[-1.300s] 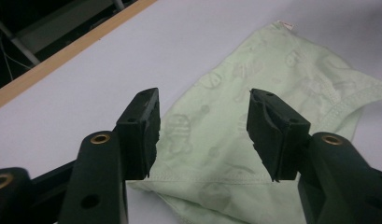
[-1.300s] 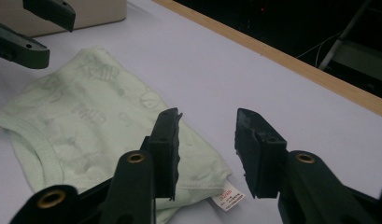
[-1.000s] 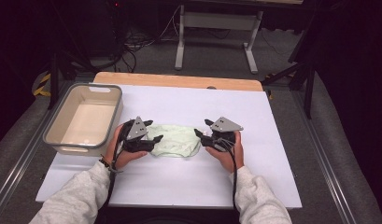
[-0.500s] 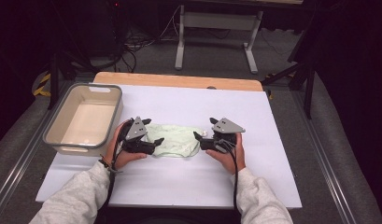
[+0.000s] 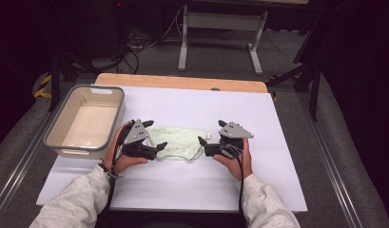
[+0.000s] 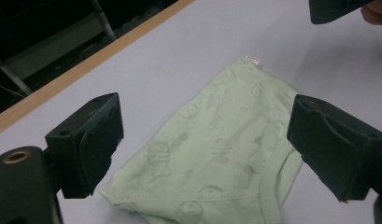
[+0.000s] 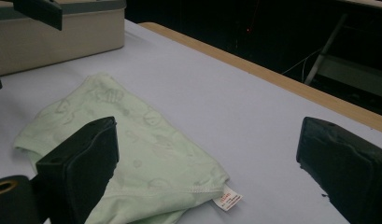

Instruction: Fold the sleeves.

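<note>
A pale green pair of child's underpants point(image 5: 177, 141) with a faint print lies flat on the white table cover. My left gripper point(image 5: 158, 148) sits at its left edge and my right gripper point(image 5: 203, 145) at its right edge, both pointing inward. Both pairs of jaws have just been opening and stand wide apart. In the left gripper view the garment point(image 6: 226, 107) lies under the left gripper point(image 6: 202, 140), untouched by the pads. In the right gripper view the cloth point(image 7: 132, 135) and its white tag point(image 7: 227, 198) lie below the right gripper point(image 7: 212, 158).
A beige tub point(image 5: 85, 121) with a grey rim stands at the table's left, close to my left hand. The white cover point(image 5: 192, 185) stretches toward the person. A wooden strip point(image 5: 182, 81) runs along the far edge, with a metal frame on the floor beyond.
Both pairs of jaws stand wider apart than before. The garment lies flatter between them. The hands have stayed about where they were.
</note>
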`<action>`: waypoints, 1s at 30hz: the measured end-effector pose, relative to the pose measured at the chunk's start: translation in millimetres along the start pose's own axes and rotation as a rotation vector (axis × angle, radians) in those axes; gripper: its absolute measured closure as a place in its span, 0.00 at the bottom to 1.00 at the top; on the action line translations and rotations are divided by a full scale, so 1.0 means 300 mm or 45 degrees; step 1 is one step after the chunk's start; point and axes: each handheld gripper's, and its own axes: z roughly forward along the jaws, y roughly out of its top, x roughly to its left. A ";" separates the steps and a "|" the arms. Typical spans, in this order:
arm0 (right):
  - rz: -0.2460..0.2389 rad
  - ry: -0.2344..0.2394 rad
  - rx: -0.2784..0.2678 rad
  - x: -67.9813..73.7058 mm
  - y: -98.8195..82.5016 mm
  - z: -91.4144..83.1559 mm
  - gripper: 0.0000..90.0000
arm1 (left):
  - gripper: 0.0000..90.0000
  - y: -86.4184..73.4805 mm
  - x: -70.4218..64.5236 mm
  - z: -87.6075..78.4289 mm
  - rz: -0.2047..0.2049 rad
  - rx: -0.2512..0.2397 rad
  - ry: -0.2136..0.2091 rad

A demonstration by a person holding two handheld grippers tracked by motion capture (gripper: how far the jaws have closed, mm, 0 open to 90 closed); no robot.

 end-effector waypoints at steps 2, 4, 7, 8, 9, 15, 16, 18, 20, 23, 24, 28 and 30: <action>-0.006 0.004 -0.007 0.004 0.001 -0.007 0.07 | 0.12 0.002 -0.003 -0.007 0.009 -0.001 0.004; -0.026 -0.010 -0.003 0.010 0.002 -0.011 0.07 | 0.12 0.004 -0.005 -0.016 0.018 -0.007 -0.009; -0.065 -0.032 0.011 0.022 0.001 -0.017 0.08 | 0.12 0.007 -0.009 -0.032 0.038 -0.011 -0.004; -0.070 -0.028 0.008 0.025 0.000 -0.020 0.08 | 0.11 0.007 -0.009 -0.036 0.037 -0.018 -0.010; -0.072 -0.023 0.004 0.027 0.000 -0.022 0.08 | 0.11 0.007 -0.010 -0.041 0.042 -0.021 -0.006; -0.090 -0.042 -0.009 0.039 0.001 -0.040 0.08 | 0.10 0.005 -0.006 -0.074 0.040 -0.032 -0.003; -0.088 -0.041 -0.013 0.039 0.000 -0.043 0.09 | 0.10 0.004 -0.008 -0.080 0.044 -0.030 0.006; -0.093 -0.052 -0.020 0.040 0.000 -0.050 0.09 | 0.10 -0.001 -0.008 -0.092 0.052 -0.035 0.004; -0.098 -0.056 -0.024 0.042 -0.001 -0.057 0.09 | 0.10 -0.007 -0.008 -0.103 0.055 -0.032 0.010; -0.107 -0.059 -0.024 0.047 -0.003 -0.070 0.09 | 0.10 -0.015 -0.010 -0.115 0.074 -0.024 0.009; -0.111 -0.061 -0.024 0.048 -0.004 -0.074 0.09 | 0.10 -0.023 -0.014 -0.126 0.084 -0.028 0.004; -0.114 -0.054 -0.030 0.055 -0.010 -0.093 0.09 | 0.09 -0.040 -0.025 -0.151 0.096 -0.020 0.008; -0.117 -0.053 -0.037 0.057 -0.012 -0.103 0.09 | 0.09 -0.050 -0.031 -0.163 0.098 -0.019 0.003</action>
